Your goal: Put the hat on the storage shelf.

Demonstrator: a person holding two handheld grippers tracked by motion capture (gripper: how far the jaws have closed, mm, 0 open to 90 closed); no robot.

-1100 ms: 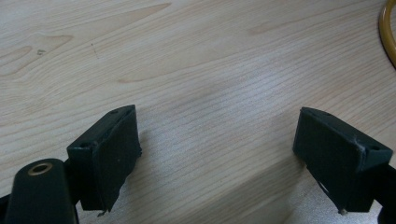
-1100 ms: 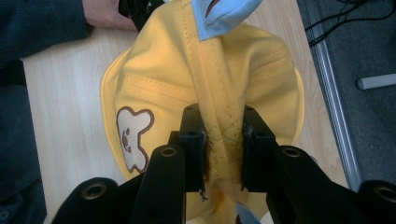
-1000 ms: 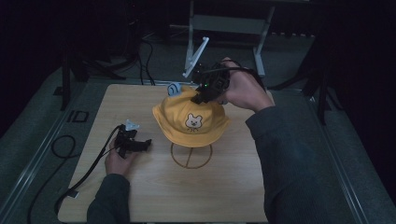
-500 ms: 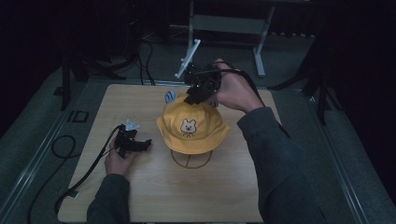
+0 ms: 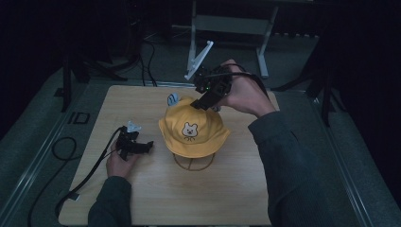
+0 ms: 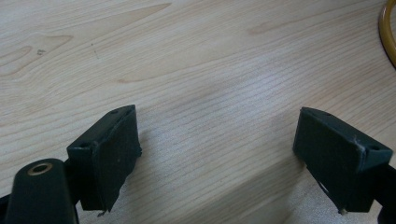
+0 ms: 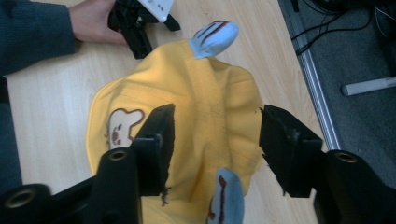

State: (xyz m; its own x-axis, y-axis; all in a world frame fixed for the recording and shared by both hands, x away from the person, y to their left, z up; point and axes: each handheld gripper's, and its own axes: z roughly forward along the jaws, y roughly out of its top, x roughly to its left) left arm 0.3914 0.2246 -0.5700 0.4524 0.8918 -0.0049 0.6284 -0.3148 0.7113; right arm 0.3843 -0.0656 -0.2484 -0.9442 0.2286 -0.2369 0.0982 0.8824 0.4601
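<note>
Hovering: right gripper (image 5: 204, 100) at the crown of the yellow hat (image 5: 193, 133), at 1 o'clock from the bear face.
Right jaws: just been opening; released, spread above the fabric, the hat's top under the gap, pads clear of it.
Hat: on a wire stand (image 5: 194, 163) at table (image 5: 227, 198) centre.
Left gripper (image 5: 137, 146): at 9 o'clock of the hat, apart, jaws released over bare wood.
</note>
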